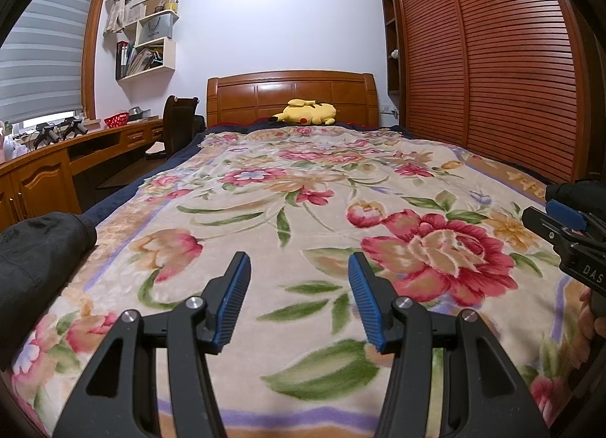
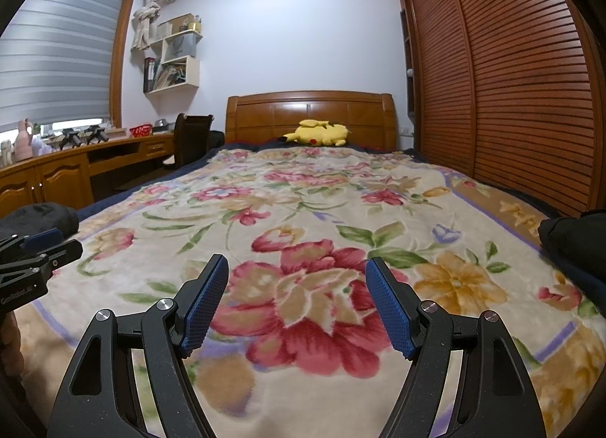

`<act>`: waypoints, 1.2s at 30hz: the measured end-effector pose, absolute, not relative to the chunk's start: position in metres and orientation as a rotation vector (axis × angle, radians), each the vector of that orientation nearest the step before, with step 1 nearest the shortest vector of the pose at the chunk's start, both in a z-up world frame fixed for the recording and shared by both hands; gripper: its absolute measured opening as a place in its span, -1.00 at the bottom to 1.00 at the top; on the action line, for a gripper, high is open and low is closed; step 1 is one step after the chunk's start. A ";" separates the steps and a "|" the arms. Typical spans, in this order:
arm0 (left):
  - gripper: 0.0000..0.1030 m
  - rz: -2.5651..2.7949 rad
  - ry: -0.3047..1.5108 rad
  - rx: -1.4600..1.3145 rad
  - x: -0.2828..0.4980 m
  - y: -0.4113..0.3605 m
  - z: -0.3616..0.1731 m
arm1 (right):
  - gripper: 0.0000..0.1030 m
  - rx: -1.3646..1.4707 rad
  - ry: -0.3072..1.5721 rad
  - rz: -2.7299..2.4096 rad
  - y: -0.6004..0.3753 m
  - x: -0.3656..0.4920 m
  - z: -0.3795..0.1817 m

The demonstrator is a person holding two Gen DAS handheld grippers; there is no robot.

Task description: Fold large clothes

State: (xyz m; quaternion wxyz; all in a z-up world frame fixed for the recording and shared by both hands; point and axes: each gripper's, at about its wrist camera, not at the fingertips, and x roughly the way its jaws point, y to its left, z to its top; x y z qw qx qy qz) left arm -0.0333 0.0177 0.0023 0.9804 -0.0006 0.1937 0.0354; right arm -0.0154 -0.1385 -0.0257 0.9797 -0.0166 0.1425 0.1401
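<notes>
2 grippers hover over the floral blanket [image 1: 265, 188], the left gripper [image 1: 299, 267] and right gripper [image 2: 297, 271] both released with nothing between the jaws. 2 dark garments lie at the bed's sides: 1 dark garment [image 1: 34, 264] at 9 o'clock, 1 black garment [image 2: 572, 248] at 3 o'clock. Between them, open blanket runs to 1 yellow plush toy [image 1: 308, 111] at 12 o'clock.

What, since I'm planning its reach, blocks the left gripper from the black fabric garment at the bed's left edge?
Nothing visible: only floral blanket lies between the left gripper and the black fabric garment.
</notes>
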 end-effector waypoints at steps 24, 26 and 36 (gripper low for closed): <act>0.02 0.072 0.387 -0.001 -0.032 0.015 0.003 | 0.49 -0.033 0.288 0.284 -0.140 -0.013 -0.025; 0.03 0.073 0.387 0.000 -0.032 0.015 0.004 | 0.49 -0.034 0.287 0.284 -0.140 -0.014 -0.025; 0.03 0.074 0.387 0.000 -0.032 0.015 0.003 | 0.49 -0.032 0.289 0.284 -0.140 -0.013 -0.025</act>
